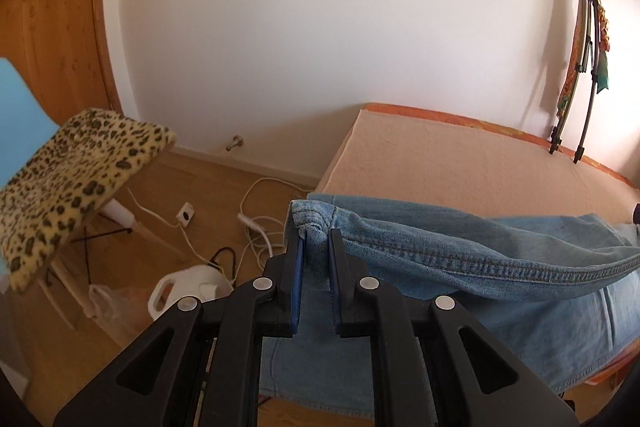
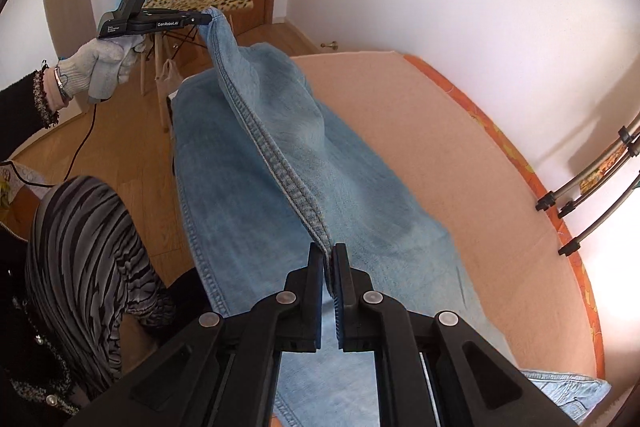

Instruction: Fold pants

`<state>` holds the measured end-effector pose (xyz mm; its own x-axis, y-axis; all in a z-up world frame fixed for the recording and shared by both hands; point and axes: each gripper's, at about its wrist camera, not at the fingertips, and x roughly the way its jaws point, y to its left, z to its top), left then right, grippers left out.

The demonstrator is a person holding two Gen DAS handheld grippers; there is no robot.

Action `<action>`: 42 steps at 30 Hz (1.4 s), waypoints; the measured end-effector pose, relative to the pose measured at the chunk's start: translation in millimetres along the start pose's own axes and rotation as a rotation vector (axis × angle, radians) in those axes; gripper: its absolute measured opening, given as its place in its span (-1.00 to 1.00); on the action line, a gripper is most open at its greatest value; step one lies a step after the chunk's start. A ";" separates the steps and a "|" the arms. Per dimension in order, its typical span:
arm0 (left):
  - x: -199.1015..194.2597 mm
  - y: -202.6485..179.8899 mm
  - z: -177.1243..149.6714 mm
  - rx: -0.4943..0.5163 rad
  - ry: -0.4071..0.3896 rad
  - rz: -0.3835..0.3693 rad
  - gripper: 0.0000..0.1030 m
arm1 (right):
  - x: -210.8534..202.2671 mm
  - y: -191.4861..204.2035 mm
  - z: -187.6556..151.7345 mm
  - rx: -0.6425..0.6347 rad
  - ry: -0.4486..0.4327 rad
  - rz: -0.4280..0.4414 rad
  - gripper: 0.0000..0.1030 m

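Light blue jeans [image 2: 256, 163] lie across a bed with a peach cover [image 2: 460, 167]. My left gripper [image 1: 316, 237] is shut on the hem end of the upper leg [image 1: 312, 217] and holds it above the bed's edge. It also shows in the right wrist view [image 2: 202, 19], held by a gloved hand. My right gripper [image 2: 328, 253] is shut on the same leg's side seam [image 2: 280, 171] farther along. The seam runs taut and lifted between both grippers. The lower leg [image 1: 500, 327] lies flat on the bed.
A blue chair with a leopard-print cushion [image 1: 80, 179] stands left of the bed. White cables and a socket [image 1: 186, 215] lie on the wood floor, with a white jug [image 1: 192, 287]. Metal rods [image 2: 592, 195] lean at the bed's far side. The person's striped clothing [image 2: 88, 259] is at left.
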<state>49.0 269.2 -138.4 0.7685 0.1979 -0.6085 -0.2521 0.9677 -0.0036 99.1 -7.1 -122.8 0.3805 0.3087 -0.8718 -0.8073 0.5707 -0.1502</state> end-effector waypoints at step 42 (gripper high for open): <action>14.7 58.3 -120.9 -0.590 0.152 -0.211 -0.04 | 225.8 5.5 277.8 -0.006 0.037 0.415 0.10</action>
<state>-25.5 309.6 -243.5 0.7561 -0.0532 -0.6523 -0.4188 0.7265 -0.5447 305.9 277.1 -191.0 0.0056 0.4838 -0.8752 -0.8915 0.3988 0.2148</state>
